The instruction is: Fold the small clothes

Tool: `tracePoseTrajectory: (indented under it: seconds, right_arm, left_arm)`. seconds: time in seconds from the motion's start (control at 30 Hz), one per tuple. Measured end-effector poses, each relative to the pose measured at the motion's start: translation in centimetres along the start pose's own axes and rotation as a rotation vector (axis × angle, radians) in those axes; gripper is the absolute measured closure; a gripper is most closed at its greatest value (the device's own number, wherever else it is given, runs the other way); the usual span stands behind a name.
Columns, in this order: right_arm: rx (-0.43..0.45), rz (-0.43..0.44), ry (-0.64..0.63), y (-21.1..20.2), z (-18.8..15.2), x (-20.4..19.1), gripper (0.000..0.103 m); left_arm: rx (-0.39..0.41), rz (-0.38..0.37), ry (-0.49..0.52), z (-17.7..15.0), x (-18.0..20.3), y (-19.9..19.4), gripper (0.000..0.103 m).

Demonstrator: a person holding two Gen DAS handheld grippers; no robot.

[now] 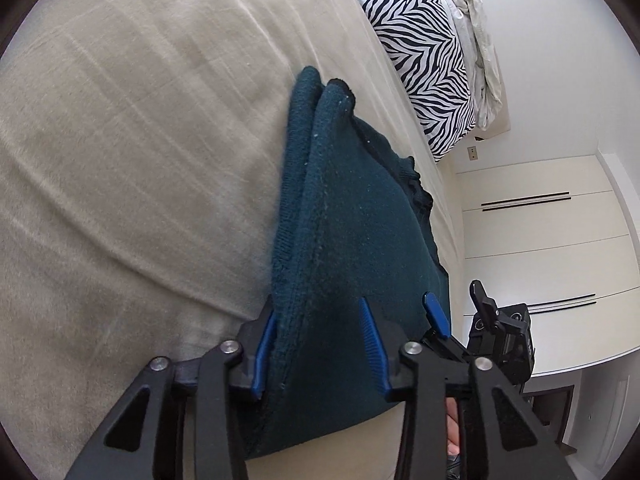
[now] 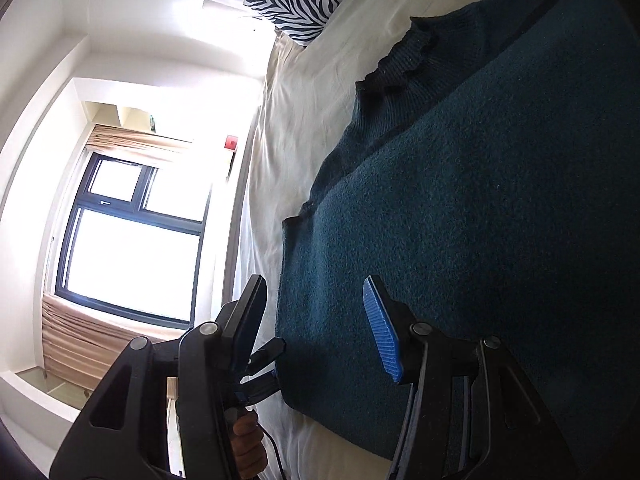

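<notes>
While our left gripper [image 1: 320, 354] pinches the doubled edge of the teal sweater [image 1: 352, 216] and our right gripper [image 2: 316, 332] stands half open over it, one fold lies on the bed [image 1: 120, 140]; toward one o'clock, the collar still needs folding.

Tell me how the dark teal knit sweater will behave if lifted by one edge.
The sweater will likely sag and unfold: it lies in soft, drooping layers on the bed sheet. Its thick fuzzy knit suggests some weight and good grip for the left gripper.
</notes>
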State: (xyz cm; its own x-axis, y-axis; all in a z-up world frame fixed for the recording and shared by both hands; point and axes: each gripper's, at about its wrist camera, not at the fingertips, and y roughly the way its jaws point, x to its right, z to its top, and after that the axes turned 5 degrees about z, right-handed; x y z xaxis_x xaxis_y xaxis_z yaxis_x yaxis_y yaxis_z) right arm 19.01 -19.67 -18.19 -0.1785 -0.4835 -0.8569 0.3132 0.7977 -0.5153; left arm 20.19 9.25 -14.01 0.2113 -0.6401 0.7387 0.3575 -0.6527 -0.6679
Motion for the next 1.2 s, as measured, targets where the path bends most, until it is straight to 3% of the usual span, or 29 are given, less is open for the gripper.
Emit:
tracePoseTrajectory:
  seconds: [0.03, 0.2, 0.33, 0.47, 0.6, 0.77, 0.93, 0.97, 1.03, 1.07, 1.13, 1.2]
  right_arm:
    - [-0.007, -0.008, 0.006, 0.5, 0.1, 0.2, 0.053]
    - [-0.040, -0.052, 0.017, 1.9, 0.4, 1.9, 0.053]
    - [-0.048, -0.022, 0.020, 1.7, 0.6, 2.7, 0.053]
    - [-0.053, 0.017, 0.040, 0.4, 0.8, 2.7, 0.053]
    - [0.000, 0.094, 0.068, -2.7, 2.1, 3.0, 0.046]
    - [0.096, 0.189, 0.122, -8.4, 4.6, 4.3, 0.039]
    - [0.164, 0.196, 0.182, -14.1, 6.3, 7.1, 0.030]
    - [0.168, 0.192, 0.201, -14.9, 6.6, 7.9, 0.030]
    - [0.166, 0.182, 0.249, -15.9, 6.9, 9.5, 0.031]
    - [0.162, 0.179, 0.267, -16.2, 6.9, 10.3, 0.032]
    - [0.155, 0.201, 0.272, -16.4, 7.0, 11.2, 0.032]
    - [0.140, 0.197, 0.250, -16.0, 6.9, 11.2, 0.032]
  left_arm:
    - [-0.006, 0.007, -0.002, 0.2, -0.3, 0.2, 0.083]
    - [-0.013, -0.011, -0.016, 0.4, -0.4, 0.3, 0.088]
    - [0.001, -0.026, 0.012, 0.2, 1.5, -0.3, 0.089]
    - [0.012, -0.036, 0.119, 0.0, 5.8, -1.0, 0.089]
    - [0.008, -0.062, 0.212, -0.5, 11.2, -0.4, 0.089]
    - [-0.032, -0.071, 0.332, -2.3, 18.4, 4.0, 0.089]
    - [-0.091, -0.104, 0.425, -5.4, 23.5, 11.3, 0.088]
    - [-0.109, -0.098, 0.434, -6.0, 23.9, 12.8, 0.087]
    - [-0.151, -0.086, 0.443, -7.2, 24.0, 15.0, 0.071]
    - [-0.166, -0.091, 0.447, -7.9, 23.8, 15.4, 0.068]
    - [-0.174, -0.121, 0.464, -8.9, 23.3, 14.8, 0.051]
    - [-0.145, -0.123, 0.501, -9.5, 22.7, 13.2, 0.046]
